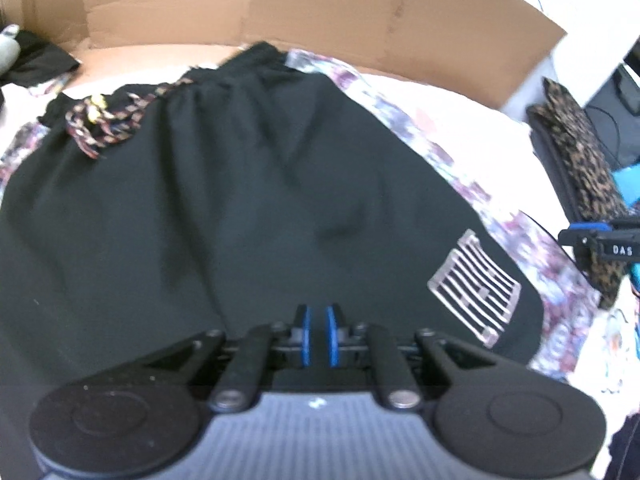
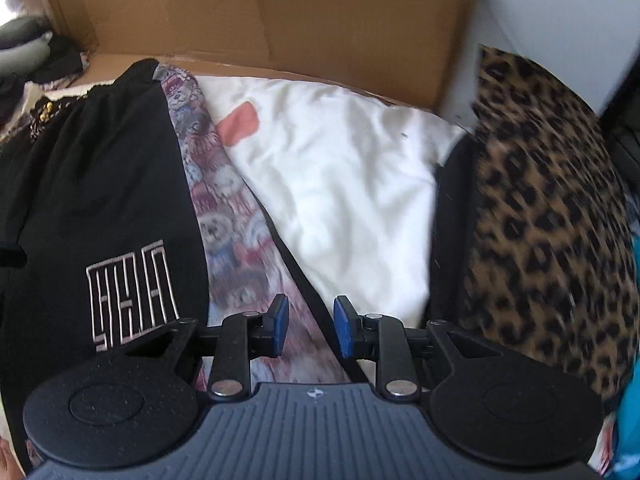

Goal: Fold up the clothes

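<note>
Black shorts (image 1: 240, 200) lie spread flat, waistband far from me, with a patterned drawstring (image 1: 100, 120) at the upper left and a pale embroidered logo (image 1: 474, 286) on the near right leg. My left gripper (image 1: 318, 316) hovers above the near hem, its blue pads almost touching and nothing caught between them. In the right wrist view the shorts (image 2: 100, 180) and logo (image 2: 132, 292) sit at the left. My right gripper (image 2: 308, 316) stands open to the right of the shorts, over the bear-print sheet (image 2: 228, 216), holding nothing. Its body (image 1: 600, 240) shows at the left view's right edge.
A cardboard wall (image 1: 280, 4) stands behind the bed. A white cloth with a pink patch (image 2: 340, 200) lies right of the sheet. Leopard-print fabric (image 2: 552, 220) drapes over something dark at the far right. Dark clothes (image 1: 36, 60) pile at the far left.
</note>
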Demonstrator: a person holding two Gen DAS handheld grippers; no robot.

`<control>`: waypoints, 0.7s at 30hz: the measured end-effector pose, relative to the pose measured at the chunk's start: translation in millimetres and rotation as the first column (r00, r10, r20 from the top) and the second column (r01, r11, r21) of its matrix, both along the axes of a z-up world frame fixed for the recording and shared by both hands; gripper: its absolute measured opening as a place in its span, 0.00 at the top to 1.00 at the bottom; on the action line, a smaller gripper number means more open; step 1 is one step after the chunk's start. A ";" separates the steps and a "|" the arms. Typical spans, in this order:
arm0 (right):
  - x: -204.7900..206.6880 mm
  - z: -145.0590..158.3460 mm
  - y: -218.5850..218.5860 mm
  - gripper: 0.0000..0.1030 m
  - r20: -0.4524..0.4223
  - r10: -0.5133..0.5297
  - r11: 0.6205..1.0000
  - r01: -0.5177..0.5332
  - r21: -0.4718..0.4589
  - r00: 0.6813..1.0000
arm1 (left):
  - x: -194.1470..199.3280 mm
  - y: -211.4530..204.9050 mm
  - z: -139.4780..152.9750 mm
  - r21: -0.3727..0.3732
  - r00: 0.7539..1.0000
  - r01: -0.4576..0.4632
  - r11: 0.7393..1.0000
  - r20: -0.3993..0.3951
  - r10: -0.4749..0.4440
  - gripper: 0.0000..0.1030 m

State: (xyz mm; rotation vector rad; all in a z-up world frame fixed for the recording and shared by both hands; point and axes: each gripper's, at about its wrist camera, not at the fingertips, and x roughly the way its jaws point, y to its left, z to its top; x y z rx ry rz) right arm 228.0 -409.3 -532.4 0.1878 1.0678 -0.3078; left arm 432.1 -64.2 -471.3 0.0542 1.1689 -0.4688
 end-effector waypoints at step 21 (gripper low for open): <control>-21.6 -55.2 12.3 0.72 0.075 -0.066 0.998 0.065 0.017 0.995 | -90.8 -26.0 -33.7 -0.106 0.965 0.201 0.974 -0.146 -0.216 0.91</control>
